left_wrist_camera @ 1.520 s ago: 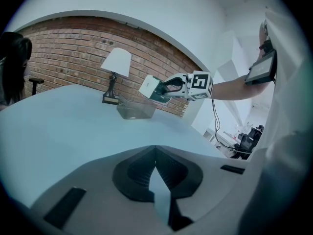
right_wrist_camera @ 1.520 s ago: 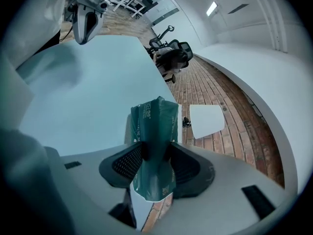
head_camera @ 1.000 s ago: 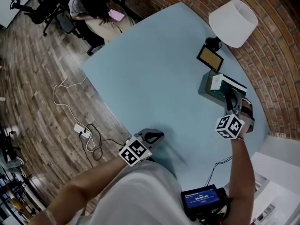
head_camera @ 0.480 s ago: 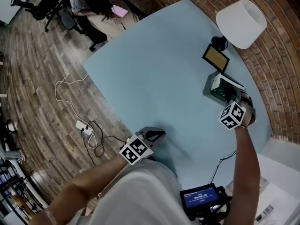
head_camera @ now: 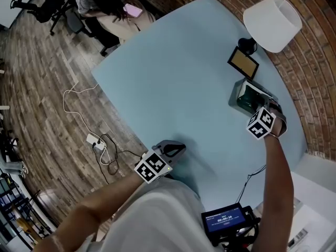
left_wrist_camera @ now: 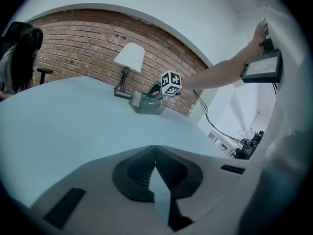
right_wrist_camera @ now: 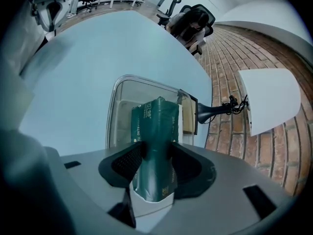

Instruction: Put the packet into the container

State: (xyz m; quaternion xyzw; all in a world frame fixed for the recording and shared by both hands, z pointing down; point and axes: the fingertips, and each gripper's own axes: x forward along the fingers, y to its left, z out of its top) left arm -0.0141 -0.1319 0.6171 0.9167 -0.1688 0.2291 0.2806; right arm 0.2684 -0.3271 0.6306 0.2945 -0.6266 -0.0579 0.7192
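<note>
Pale blue worktop (head_camera: 178, 72), brick wall behind. Left tongs (left_wrist_camera: 155, 156) closed, empty, parked at near edge, probably just out of way. Right tongs (right_wrist_camera: 155, 155) clamped on green packet (right_wrist_camera: 154, 124), held end-on over clear container (right_wrist_camera: 113, 111), lined up for drop-in. Can't tell if packet tip touches container floor. Packet hard to make out in head view.

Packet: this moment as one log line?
right gripper: shut on packet | packet: aimed into container, unreleased | left gripper: shut, empty

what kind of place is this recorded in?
Probably an office or studio: brick wall, wood floor, office chairs beyond a large pale-blue table with a lamp.
</note>
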